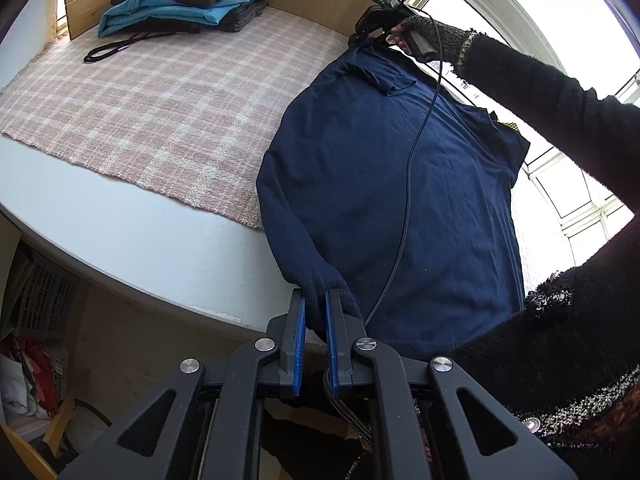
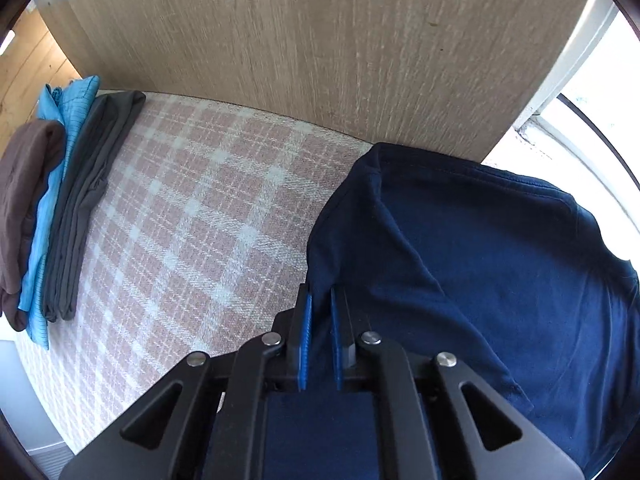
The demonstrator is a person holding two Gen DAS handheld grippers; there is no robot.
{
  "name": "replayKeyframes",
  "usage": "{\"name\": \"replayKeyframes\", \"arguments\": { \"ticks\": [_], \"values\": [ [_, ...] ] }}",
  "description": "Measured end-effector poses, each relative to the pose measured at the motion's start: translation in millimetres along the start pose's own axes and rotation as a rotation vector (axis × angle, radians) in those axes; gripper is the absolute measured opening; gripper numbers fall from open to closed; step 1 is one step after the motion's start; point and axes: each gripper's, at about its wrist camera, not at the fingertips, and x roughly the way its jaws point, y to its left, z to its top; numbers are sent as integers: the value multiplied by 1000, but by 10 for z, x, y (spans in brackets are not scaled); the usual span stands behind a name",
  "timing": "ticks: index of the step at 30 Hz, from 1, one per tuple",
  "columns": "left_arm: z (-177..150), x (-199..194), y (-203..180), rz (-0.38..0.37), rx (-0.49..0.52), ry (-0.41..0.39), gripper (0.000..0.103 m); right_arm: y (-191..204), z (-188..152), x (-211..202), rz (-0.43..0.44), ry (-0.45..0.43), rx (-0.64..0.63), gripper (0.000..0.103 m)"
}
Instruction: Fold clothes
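At far left on the counter [image 1: 132,240], a stack [image 1: 180,4] of folded clothes sits on the mat [image 1: 160,96]. Rightward, a navy shirt [image 1: 380,184] hangs stretched between the left gripper [image 1: 316,304] and right gripper [image 2: 321,300], each clamped on an edge. Judging by this, a fold is underway; next, lowering it flat.

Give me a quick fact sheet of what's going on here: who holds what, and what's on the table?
Held item: navy garment, lifted off the table
Left gripper: shut on the garment's edge
Right gripper: shut on another edge
Surface: pink checked cloth on a white table
Already folded: stack, brown on top, blue and grey beneath
Also there: black cable beside the stack
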Motion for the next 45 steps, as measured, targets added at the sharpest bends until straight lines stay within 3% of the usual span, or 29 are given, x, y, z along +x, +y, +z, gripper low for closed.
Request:
{"name": "replayKeyframes", "arguments": {
  "ticks": [8, 17, 23, 29, 33, 37, 39, 41, 45],
  "values": [
    [-21, -186, -259, -19, 63, -7, 8, -250, -223, -290, 103, -55, 53, 8],
    [-183, -307, -825, -102, 180, 6, 8, -751, -201, -737, 99, -131, 96, 7],
    [-341, 7, -1308, -203, 287, 93, 8, -1268, -424, -928, 60, -151, 148, 7],
    [-489, 532, -1575, -268, 339, 222, 8, -1615, -567, -726, 15, -128, 168, 7],
    [-514, 726, -1565, -265, 298, 273, 9, -1713, -674, -557, -66, -104, 138, 10],
    [-559, 499, -1563, -263, 289, 260, 14, -1804, -781, -562, -53, -90, 140, 17],
    [-615, 306, -1540, -247, 294, 247, 24, -1849, -873, -711, -66, -125, 129, 19],
    [-682, 131, -1493, -226, 294, 245, 25, -1905, -998, -905, -90, -161, 130, 22],
    [-682, -35, -1193, -159, 281, 223, 26, -1818, -1642, -1412, 1, -215, 127, 22]
  ]
}}
